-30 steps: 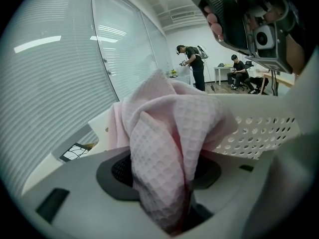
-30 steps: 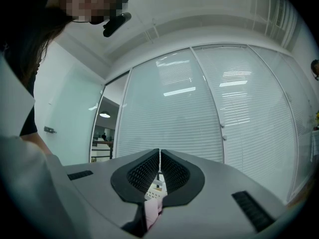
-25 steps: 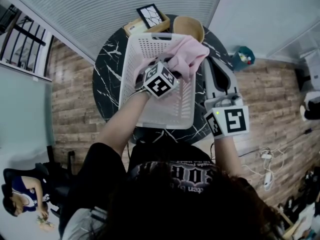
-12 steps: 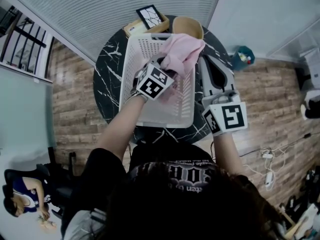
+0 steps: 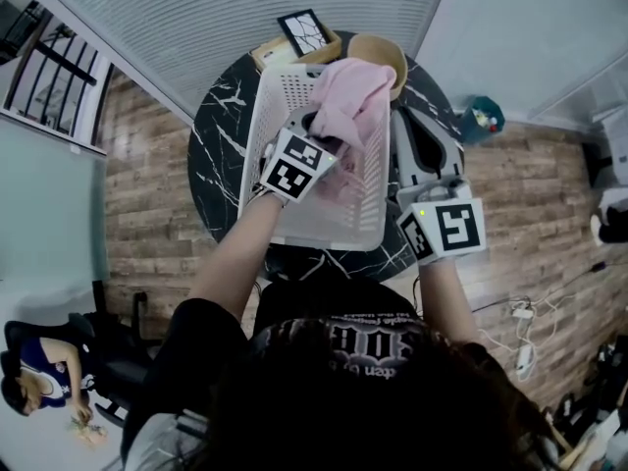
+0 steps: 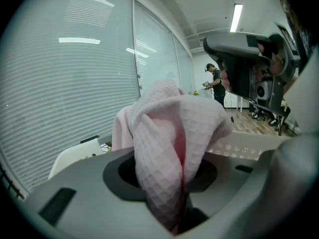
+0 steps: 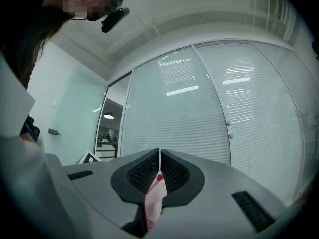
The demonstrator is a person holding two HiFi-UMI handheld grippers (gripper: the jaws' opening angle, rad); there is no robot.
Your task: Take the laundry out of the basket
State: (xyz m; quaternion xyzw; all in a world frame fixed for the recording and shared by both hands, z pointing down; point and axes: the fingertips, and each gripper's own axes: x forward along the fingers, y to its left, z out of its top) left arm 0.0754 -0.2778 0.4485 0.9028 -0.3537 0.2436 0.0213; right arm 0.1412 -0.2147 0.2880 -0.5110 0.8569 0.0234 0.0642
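The left gripper [image 6: 169, 179] is clamped on a pink cloth [image 6: 172, 126]. Its jaws have just been closing, with the cloth between them. The waffle-textured fabric is pinched into a narrow fold at the pads, then bulges up and forward past the jaw tips.

From the head view, this gripper sits over the white basket [image 5: 281, 98]. The cloth is bunched ahead of it, near the basket's far right corner and above the rim. The basket stands on the black marbled counter [image 5: 216, 135]. More pink shows on the basket floor, just right of the left gripper.

The right gripper [image 7: 159, 162] is to the right of the left one, just outside the basket's right rim and alongside it. Its jaws are pressed together. A thin pale-pink scrap with a red spot shows in the slit below the pads, and I cannot tell what it is.

Beyond both grippers, at the counter's far edge, are a tan bowl [image 5: 378, 52] and a small box [image 5: 294, 39].
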